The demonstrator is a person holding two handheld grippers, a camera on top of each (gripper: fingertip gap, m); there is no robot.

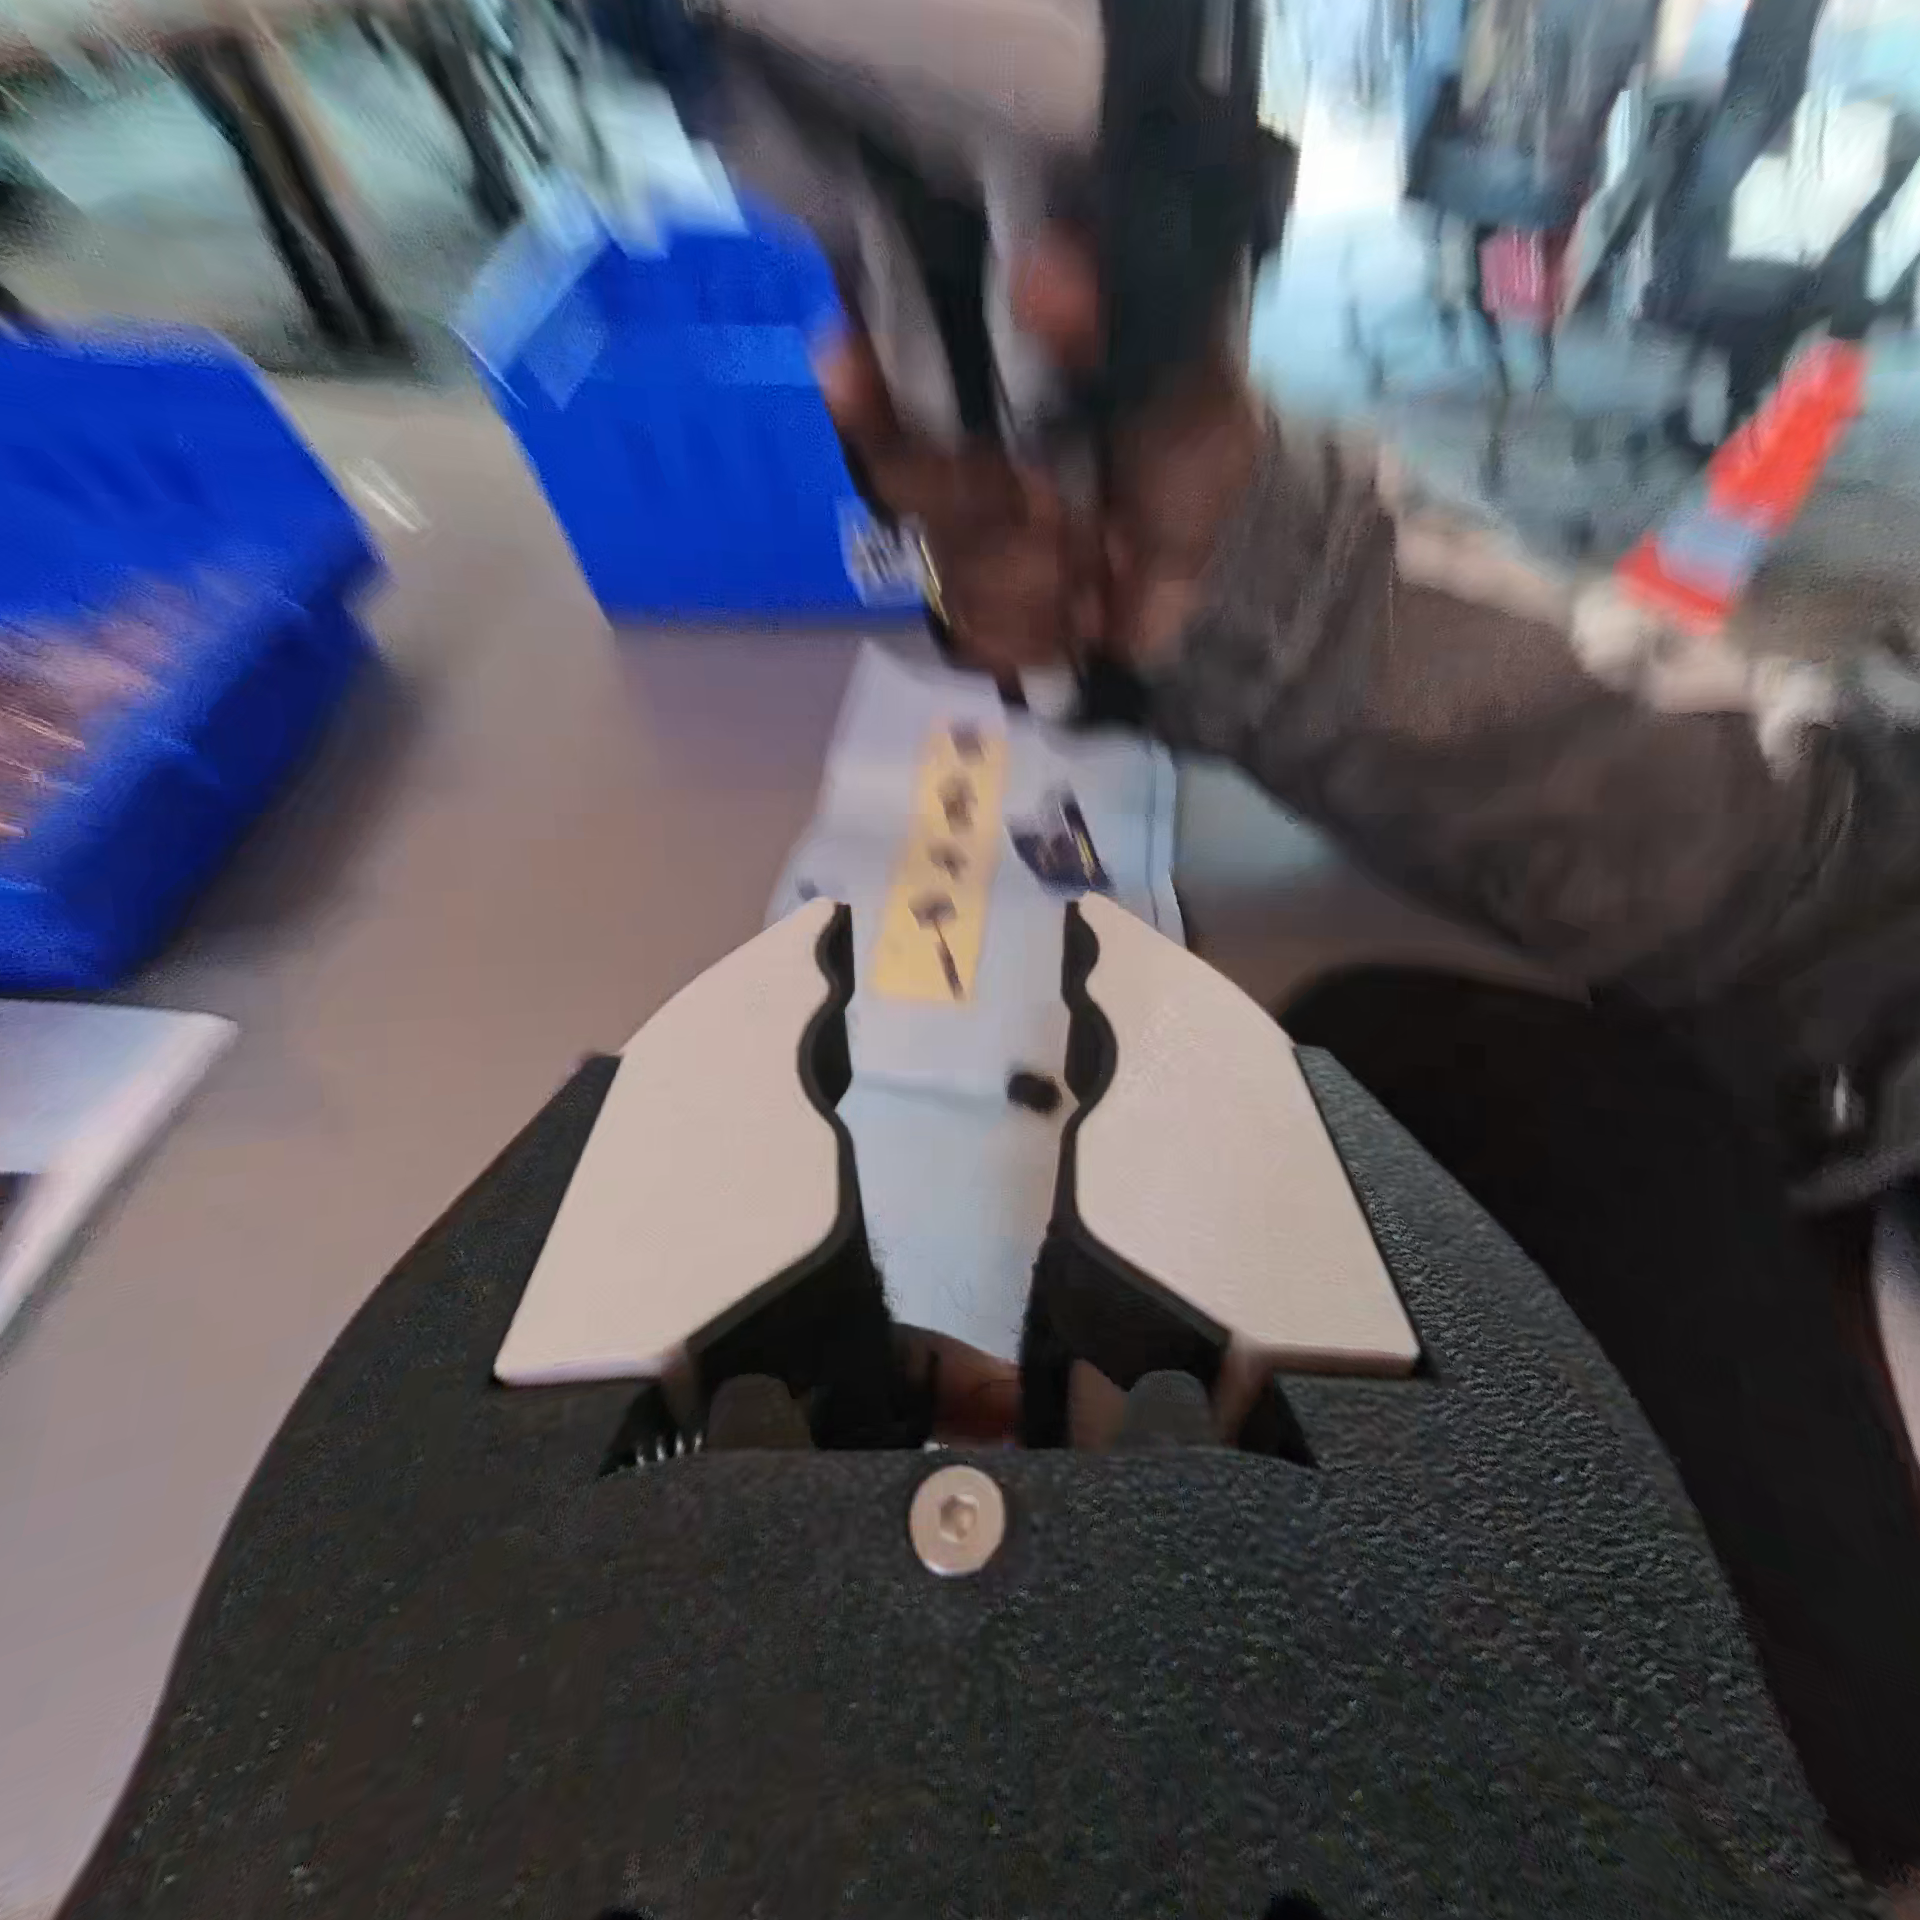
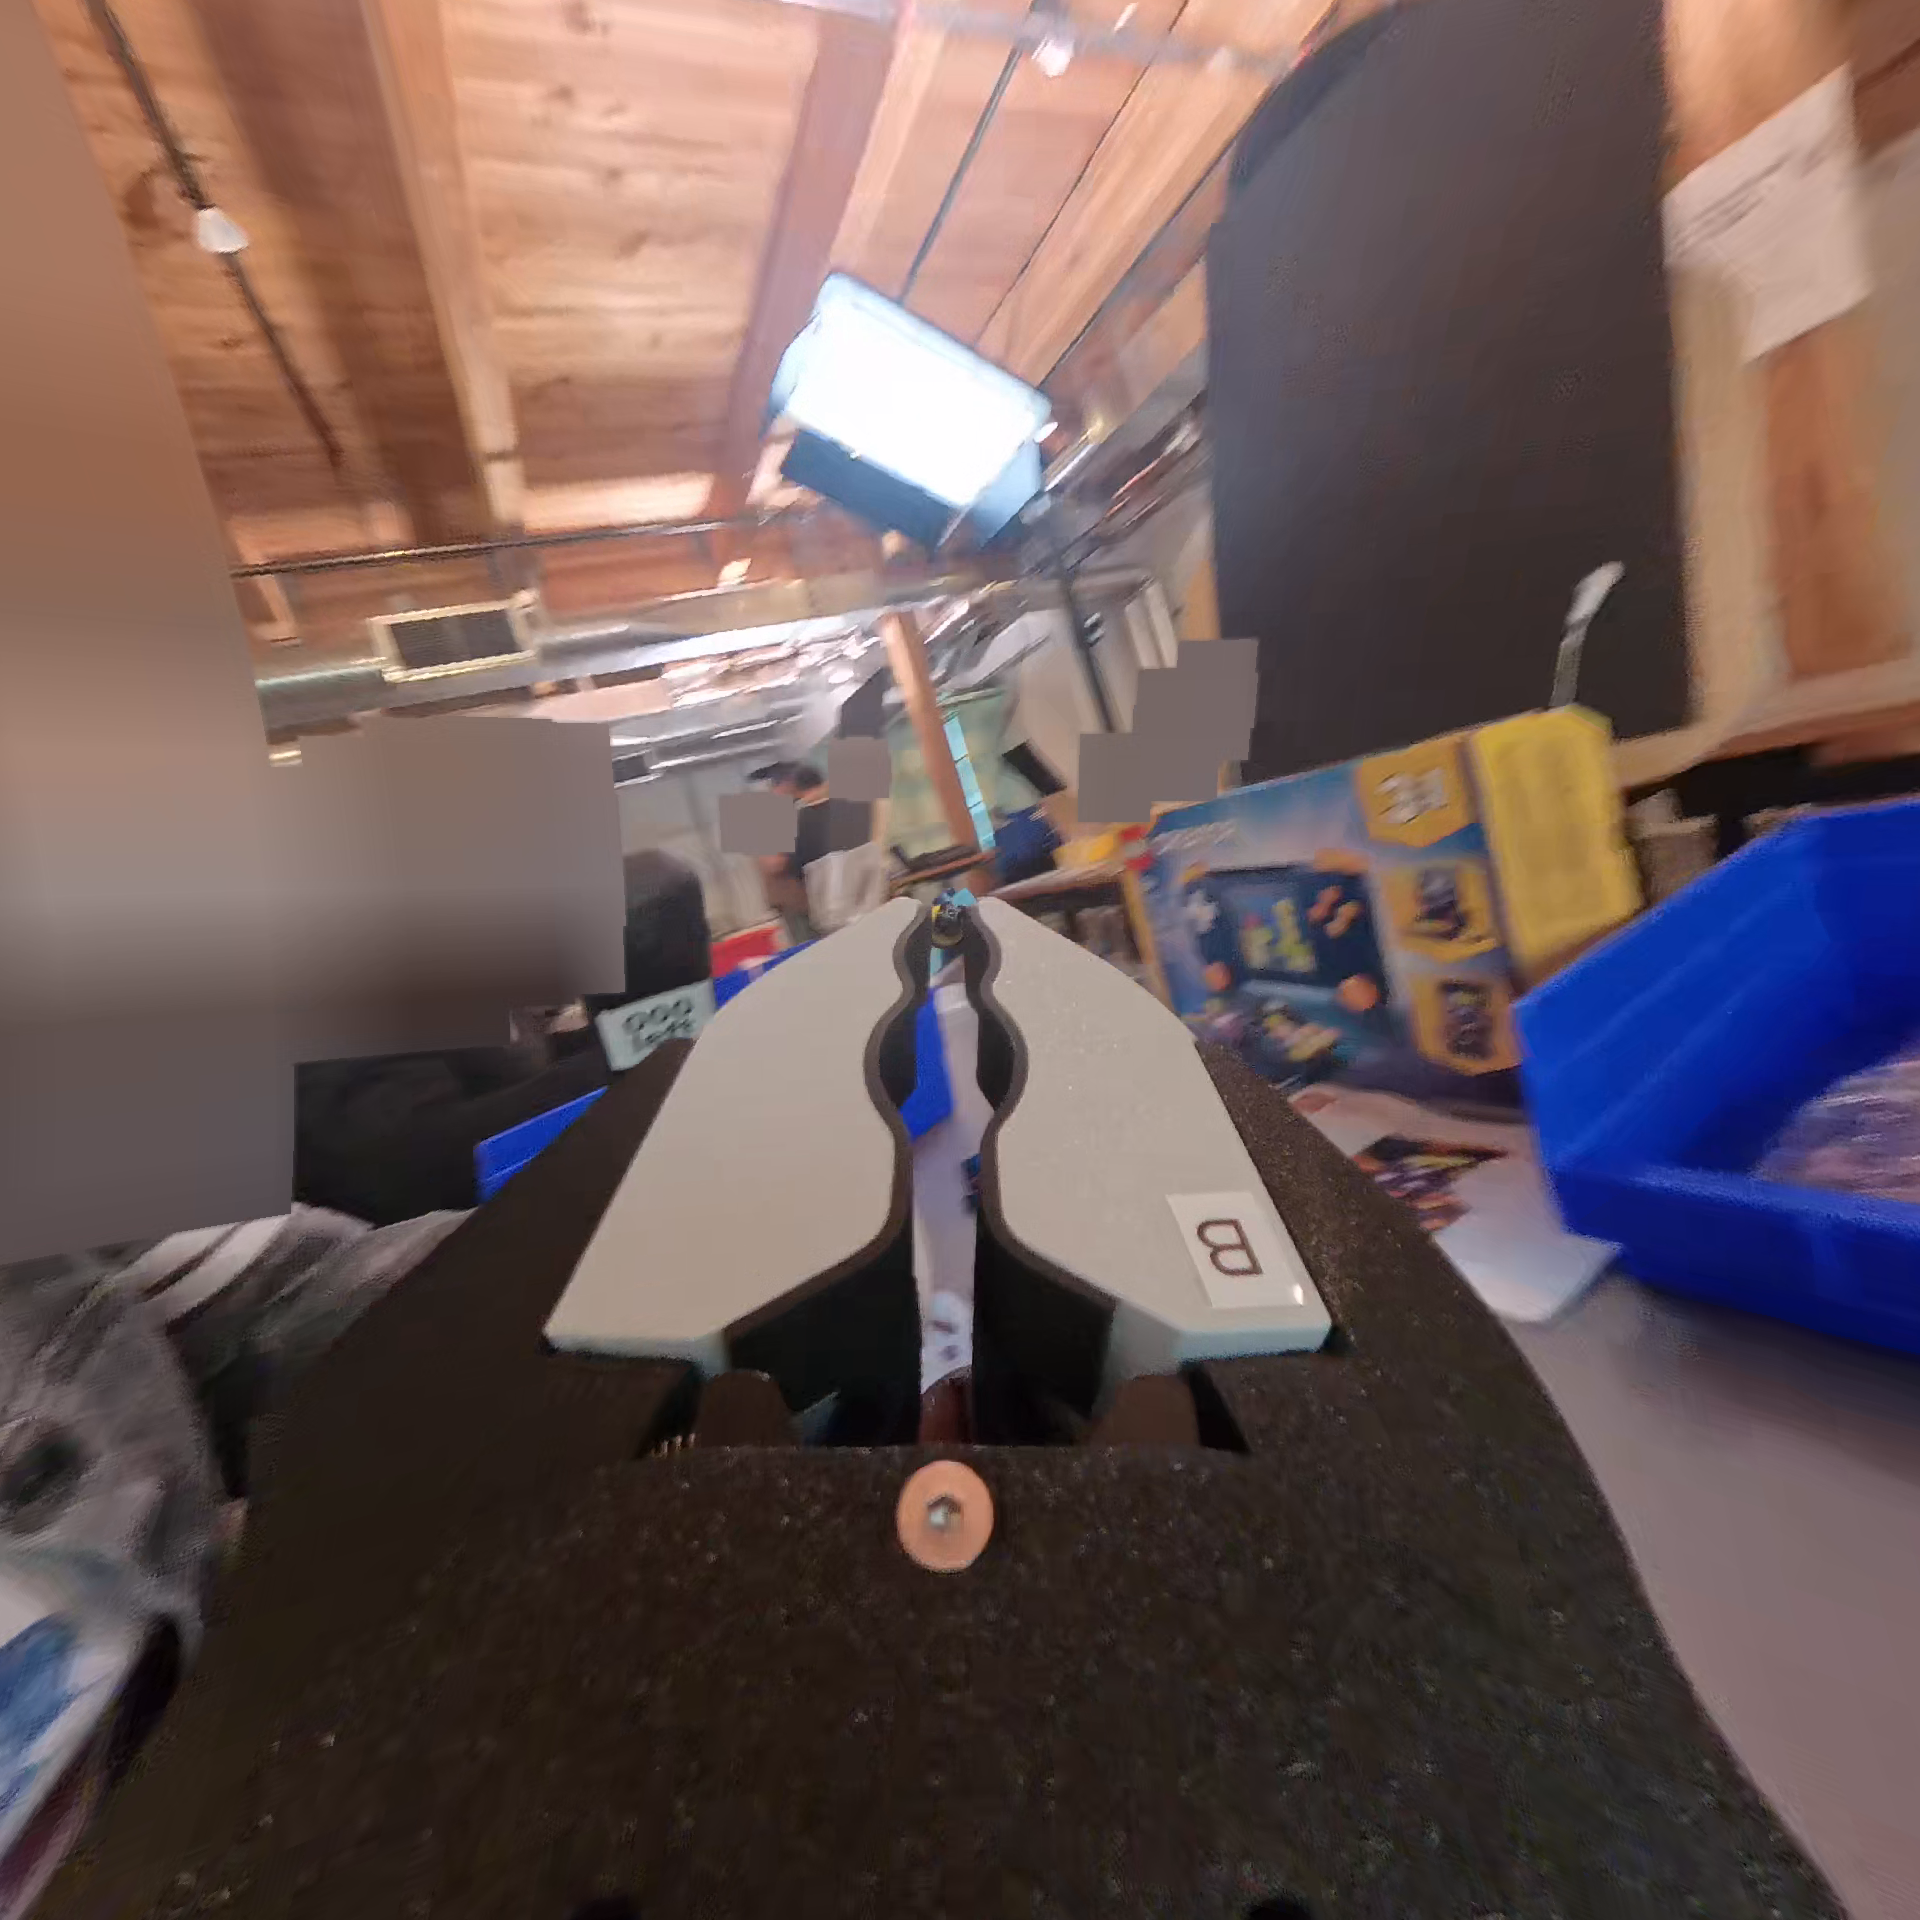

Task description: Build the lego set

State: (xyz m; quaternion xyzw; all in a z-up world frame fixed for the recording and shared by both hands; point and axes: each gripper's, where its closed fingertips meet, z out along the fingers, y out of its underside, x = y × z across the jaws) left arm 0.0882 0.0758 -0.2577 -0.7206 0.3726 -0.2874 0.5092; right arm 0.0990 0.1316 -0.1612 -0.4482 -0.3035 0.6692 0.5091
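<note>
My left gripper [image 1: 958, 920] is open just above a pale booklet [image 1: 914, 748] that lies on the grey table [image 1: 468, 883]. The booklet bears a yellow strip [image 1: 940, 862]. A small black piece [image 1: 1032, 1091] lies on the booklet between my left fingers, close to the right one, and the pads do not press on it. My right gripper [image 2: 948, 920] is raised and shut on a small dark toy piece [image 2: 948, 928] with yellow and blue on it, pinched at the very fingertips. In the left wrist view it shows blurred [image 1: 1044, 686] at the booklet's far end, held by a hand [image 1: 997, 520].
Two blue bins [image 1: 156, 623] [image 1: 675, 416] stand on the table at left and far centre. In the right wrist view a blue bin [image 2: 1714, 1039] and a colourful toy box [image 2: 1403, 914] stand at right. A grey sleeve [image 1: 1455, 675] crosses the right side. People stand far behind.
</note>
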